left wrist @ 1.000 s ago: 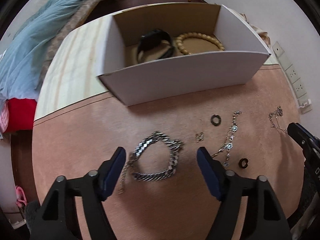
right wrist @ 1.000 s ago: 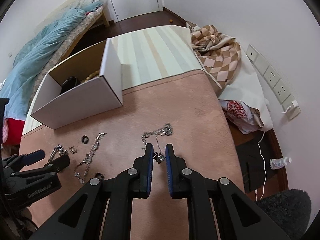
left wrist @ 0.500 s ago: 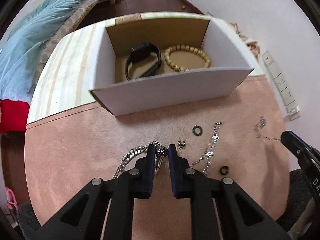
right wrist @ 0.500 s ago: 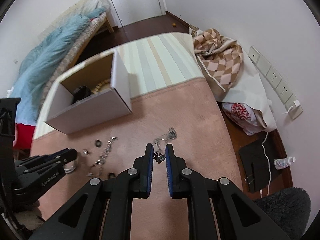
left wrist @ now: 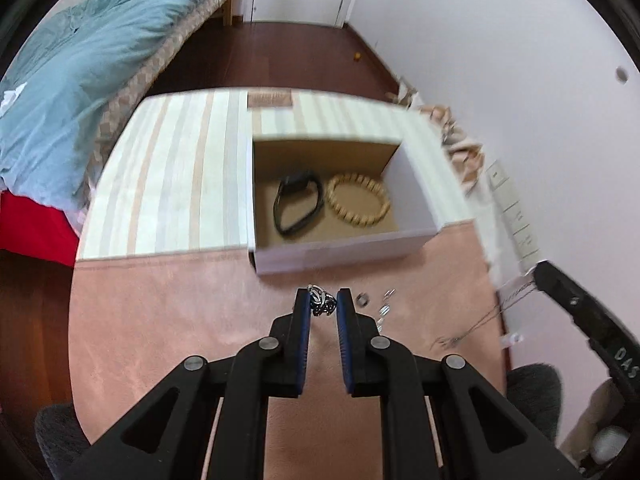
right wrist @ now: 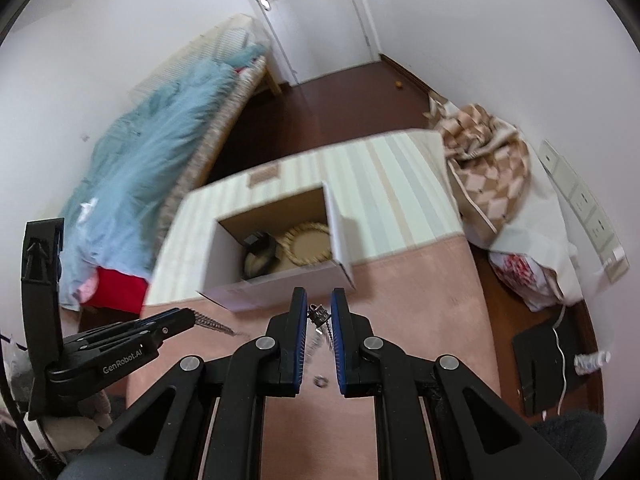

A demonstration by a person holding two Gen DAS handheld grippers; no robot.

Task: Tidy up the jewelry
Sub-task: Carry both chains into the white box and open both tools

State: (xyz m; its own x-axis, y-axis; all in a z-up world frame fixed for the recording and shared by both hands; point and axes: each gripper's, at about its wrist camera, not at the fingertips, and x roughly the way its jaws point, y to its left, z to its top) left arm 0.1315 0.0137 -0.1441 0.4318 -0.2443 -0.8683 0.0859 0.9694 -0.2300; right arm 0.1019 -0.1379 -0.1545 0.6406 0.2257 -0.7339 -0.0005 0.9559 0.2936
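Pink tabletop [left wrist: 160, 320] beside bed [left wrist: 80, 60]; both grippers' fingers pinch chains, left [left wrist: 323, 305], right [right wrist: 319, 314]

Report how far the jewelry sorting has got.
Done: a black watch and a beaded bracelet lie in the cardboard box. In hand: the left gripper is shut on a silver chain-link bracelet; the right gripper is shut on a thin necklace. Left: a ring and other small pieces on the pink tabletop.
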